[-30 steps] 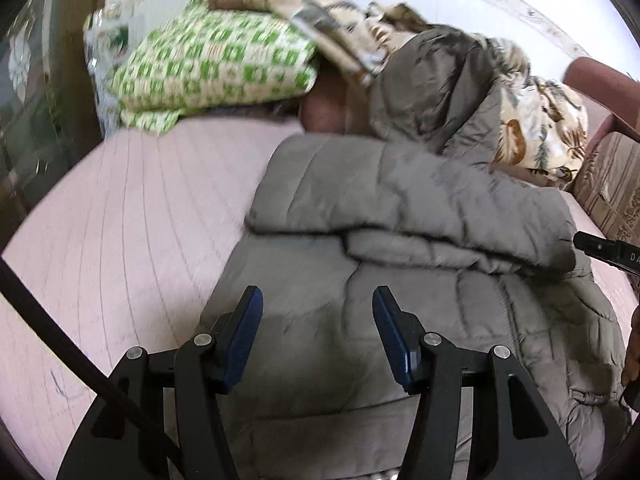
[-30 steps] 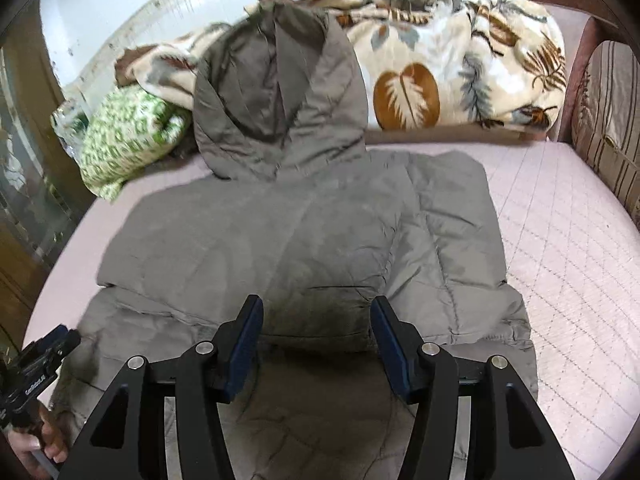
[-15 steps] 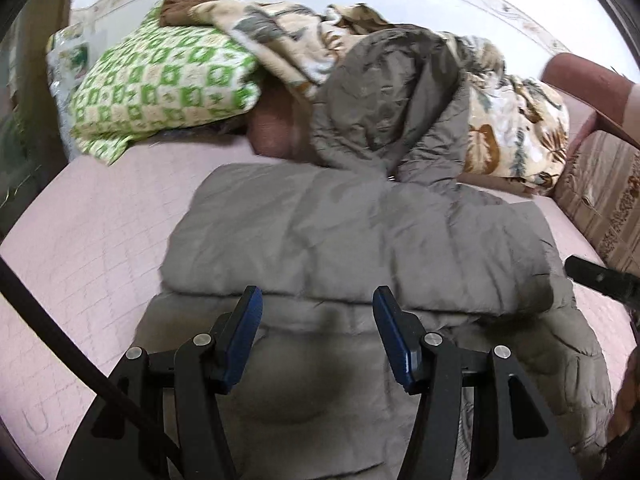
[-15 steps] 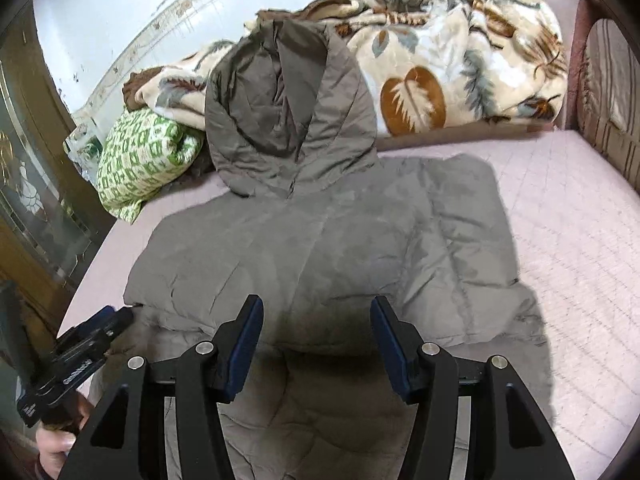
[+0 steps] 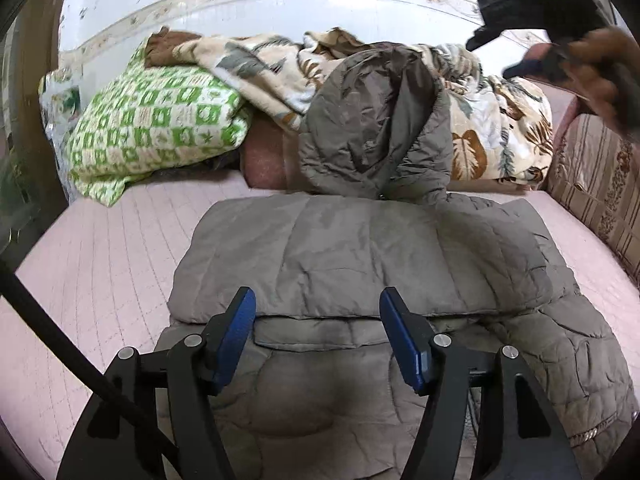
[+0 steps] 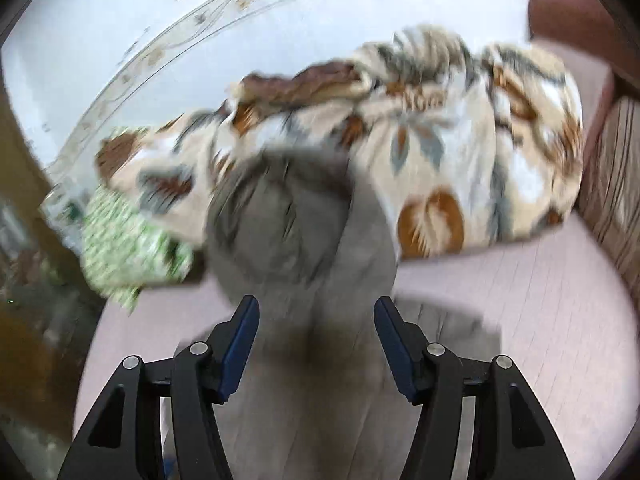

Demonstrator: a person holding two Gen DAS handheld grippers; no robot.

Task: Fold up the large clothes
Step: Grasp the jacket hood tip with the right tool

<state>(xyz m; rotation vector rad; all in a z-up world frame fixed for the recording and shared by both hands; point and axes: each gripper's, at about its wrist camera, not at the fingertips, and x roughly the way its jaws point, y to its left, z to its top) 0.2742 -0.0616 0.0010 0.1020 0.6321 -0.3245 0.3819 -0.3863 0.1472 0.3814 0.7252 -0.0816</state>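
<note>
Lying spread across a pink quilted bed [image 5: 100,264], a grey padded coat [image 5: 360,248] has its upper part folded down into a thick band over the body, with the folded edge running crosswise just beyond the left gripper [image 5: 318,320]. The coat's hood [image 5: 372,120] stands propped at the far end of the coat, leaning against a heap of bedding: a cream blanket printed with brown leaves [image 5: 500,136] behind and to the right of the hood, and a green-and-white checked pillow [image 5: 156,120] to the hood's left. A striped sofa arm [image 5: 600,192] borders the bed on the coat's right side.

The left gripper hovers low over the coat's lower half, its blue-padded jaws apart and opening wider, with only the fabric surface beneath them and nothing clamped between. A dark cable [image 5: 60,336] crosses the bed to the left of the coat.

The right gripper [image 6: 316,328] is caught in a blur, above the coat and pointing toward the hood [image 6: 288,216]; its jaws too stand apart and are opening, gripping nothing. In the left camera's view the same tool appears as a dark body high above the coat's right shoulder, held in a person's hand [image 5: 596,76] near the wall. From the right camera's view the leaf blanket [image 6: 460,148] and the checked pillow [image 6: 128,248] flank the hood, smeared by motion.
</note>
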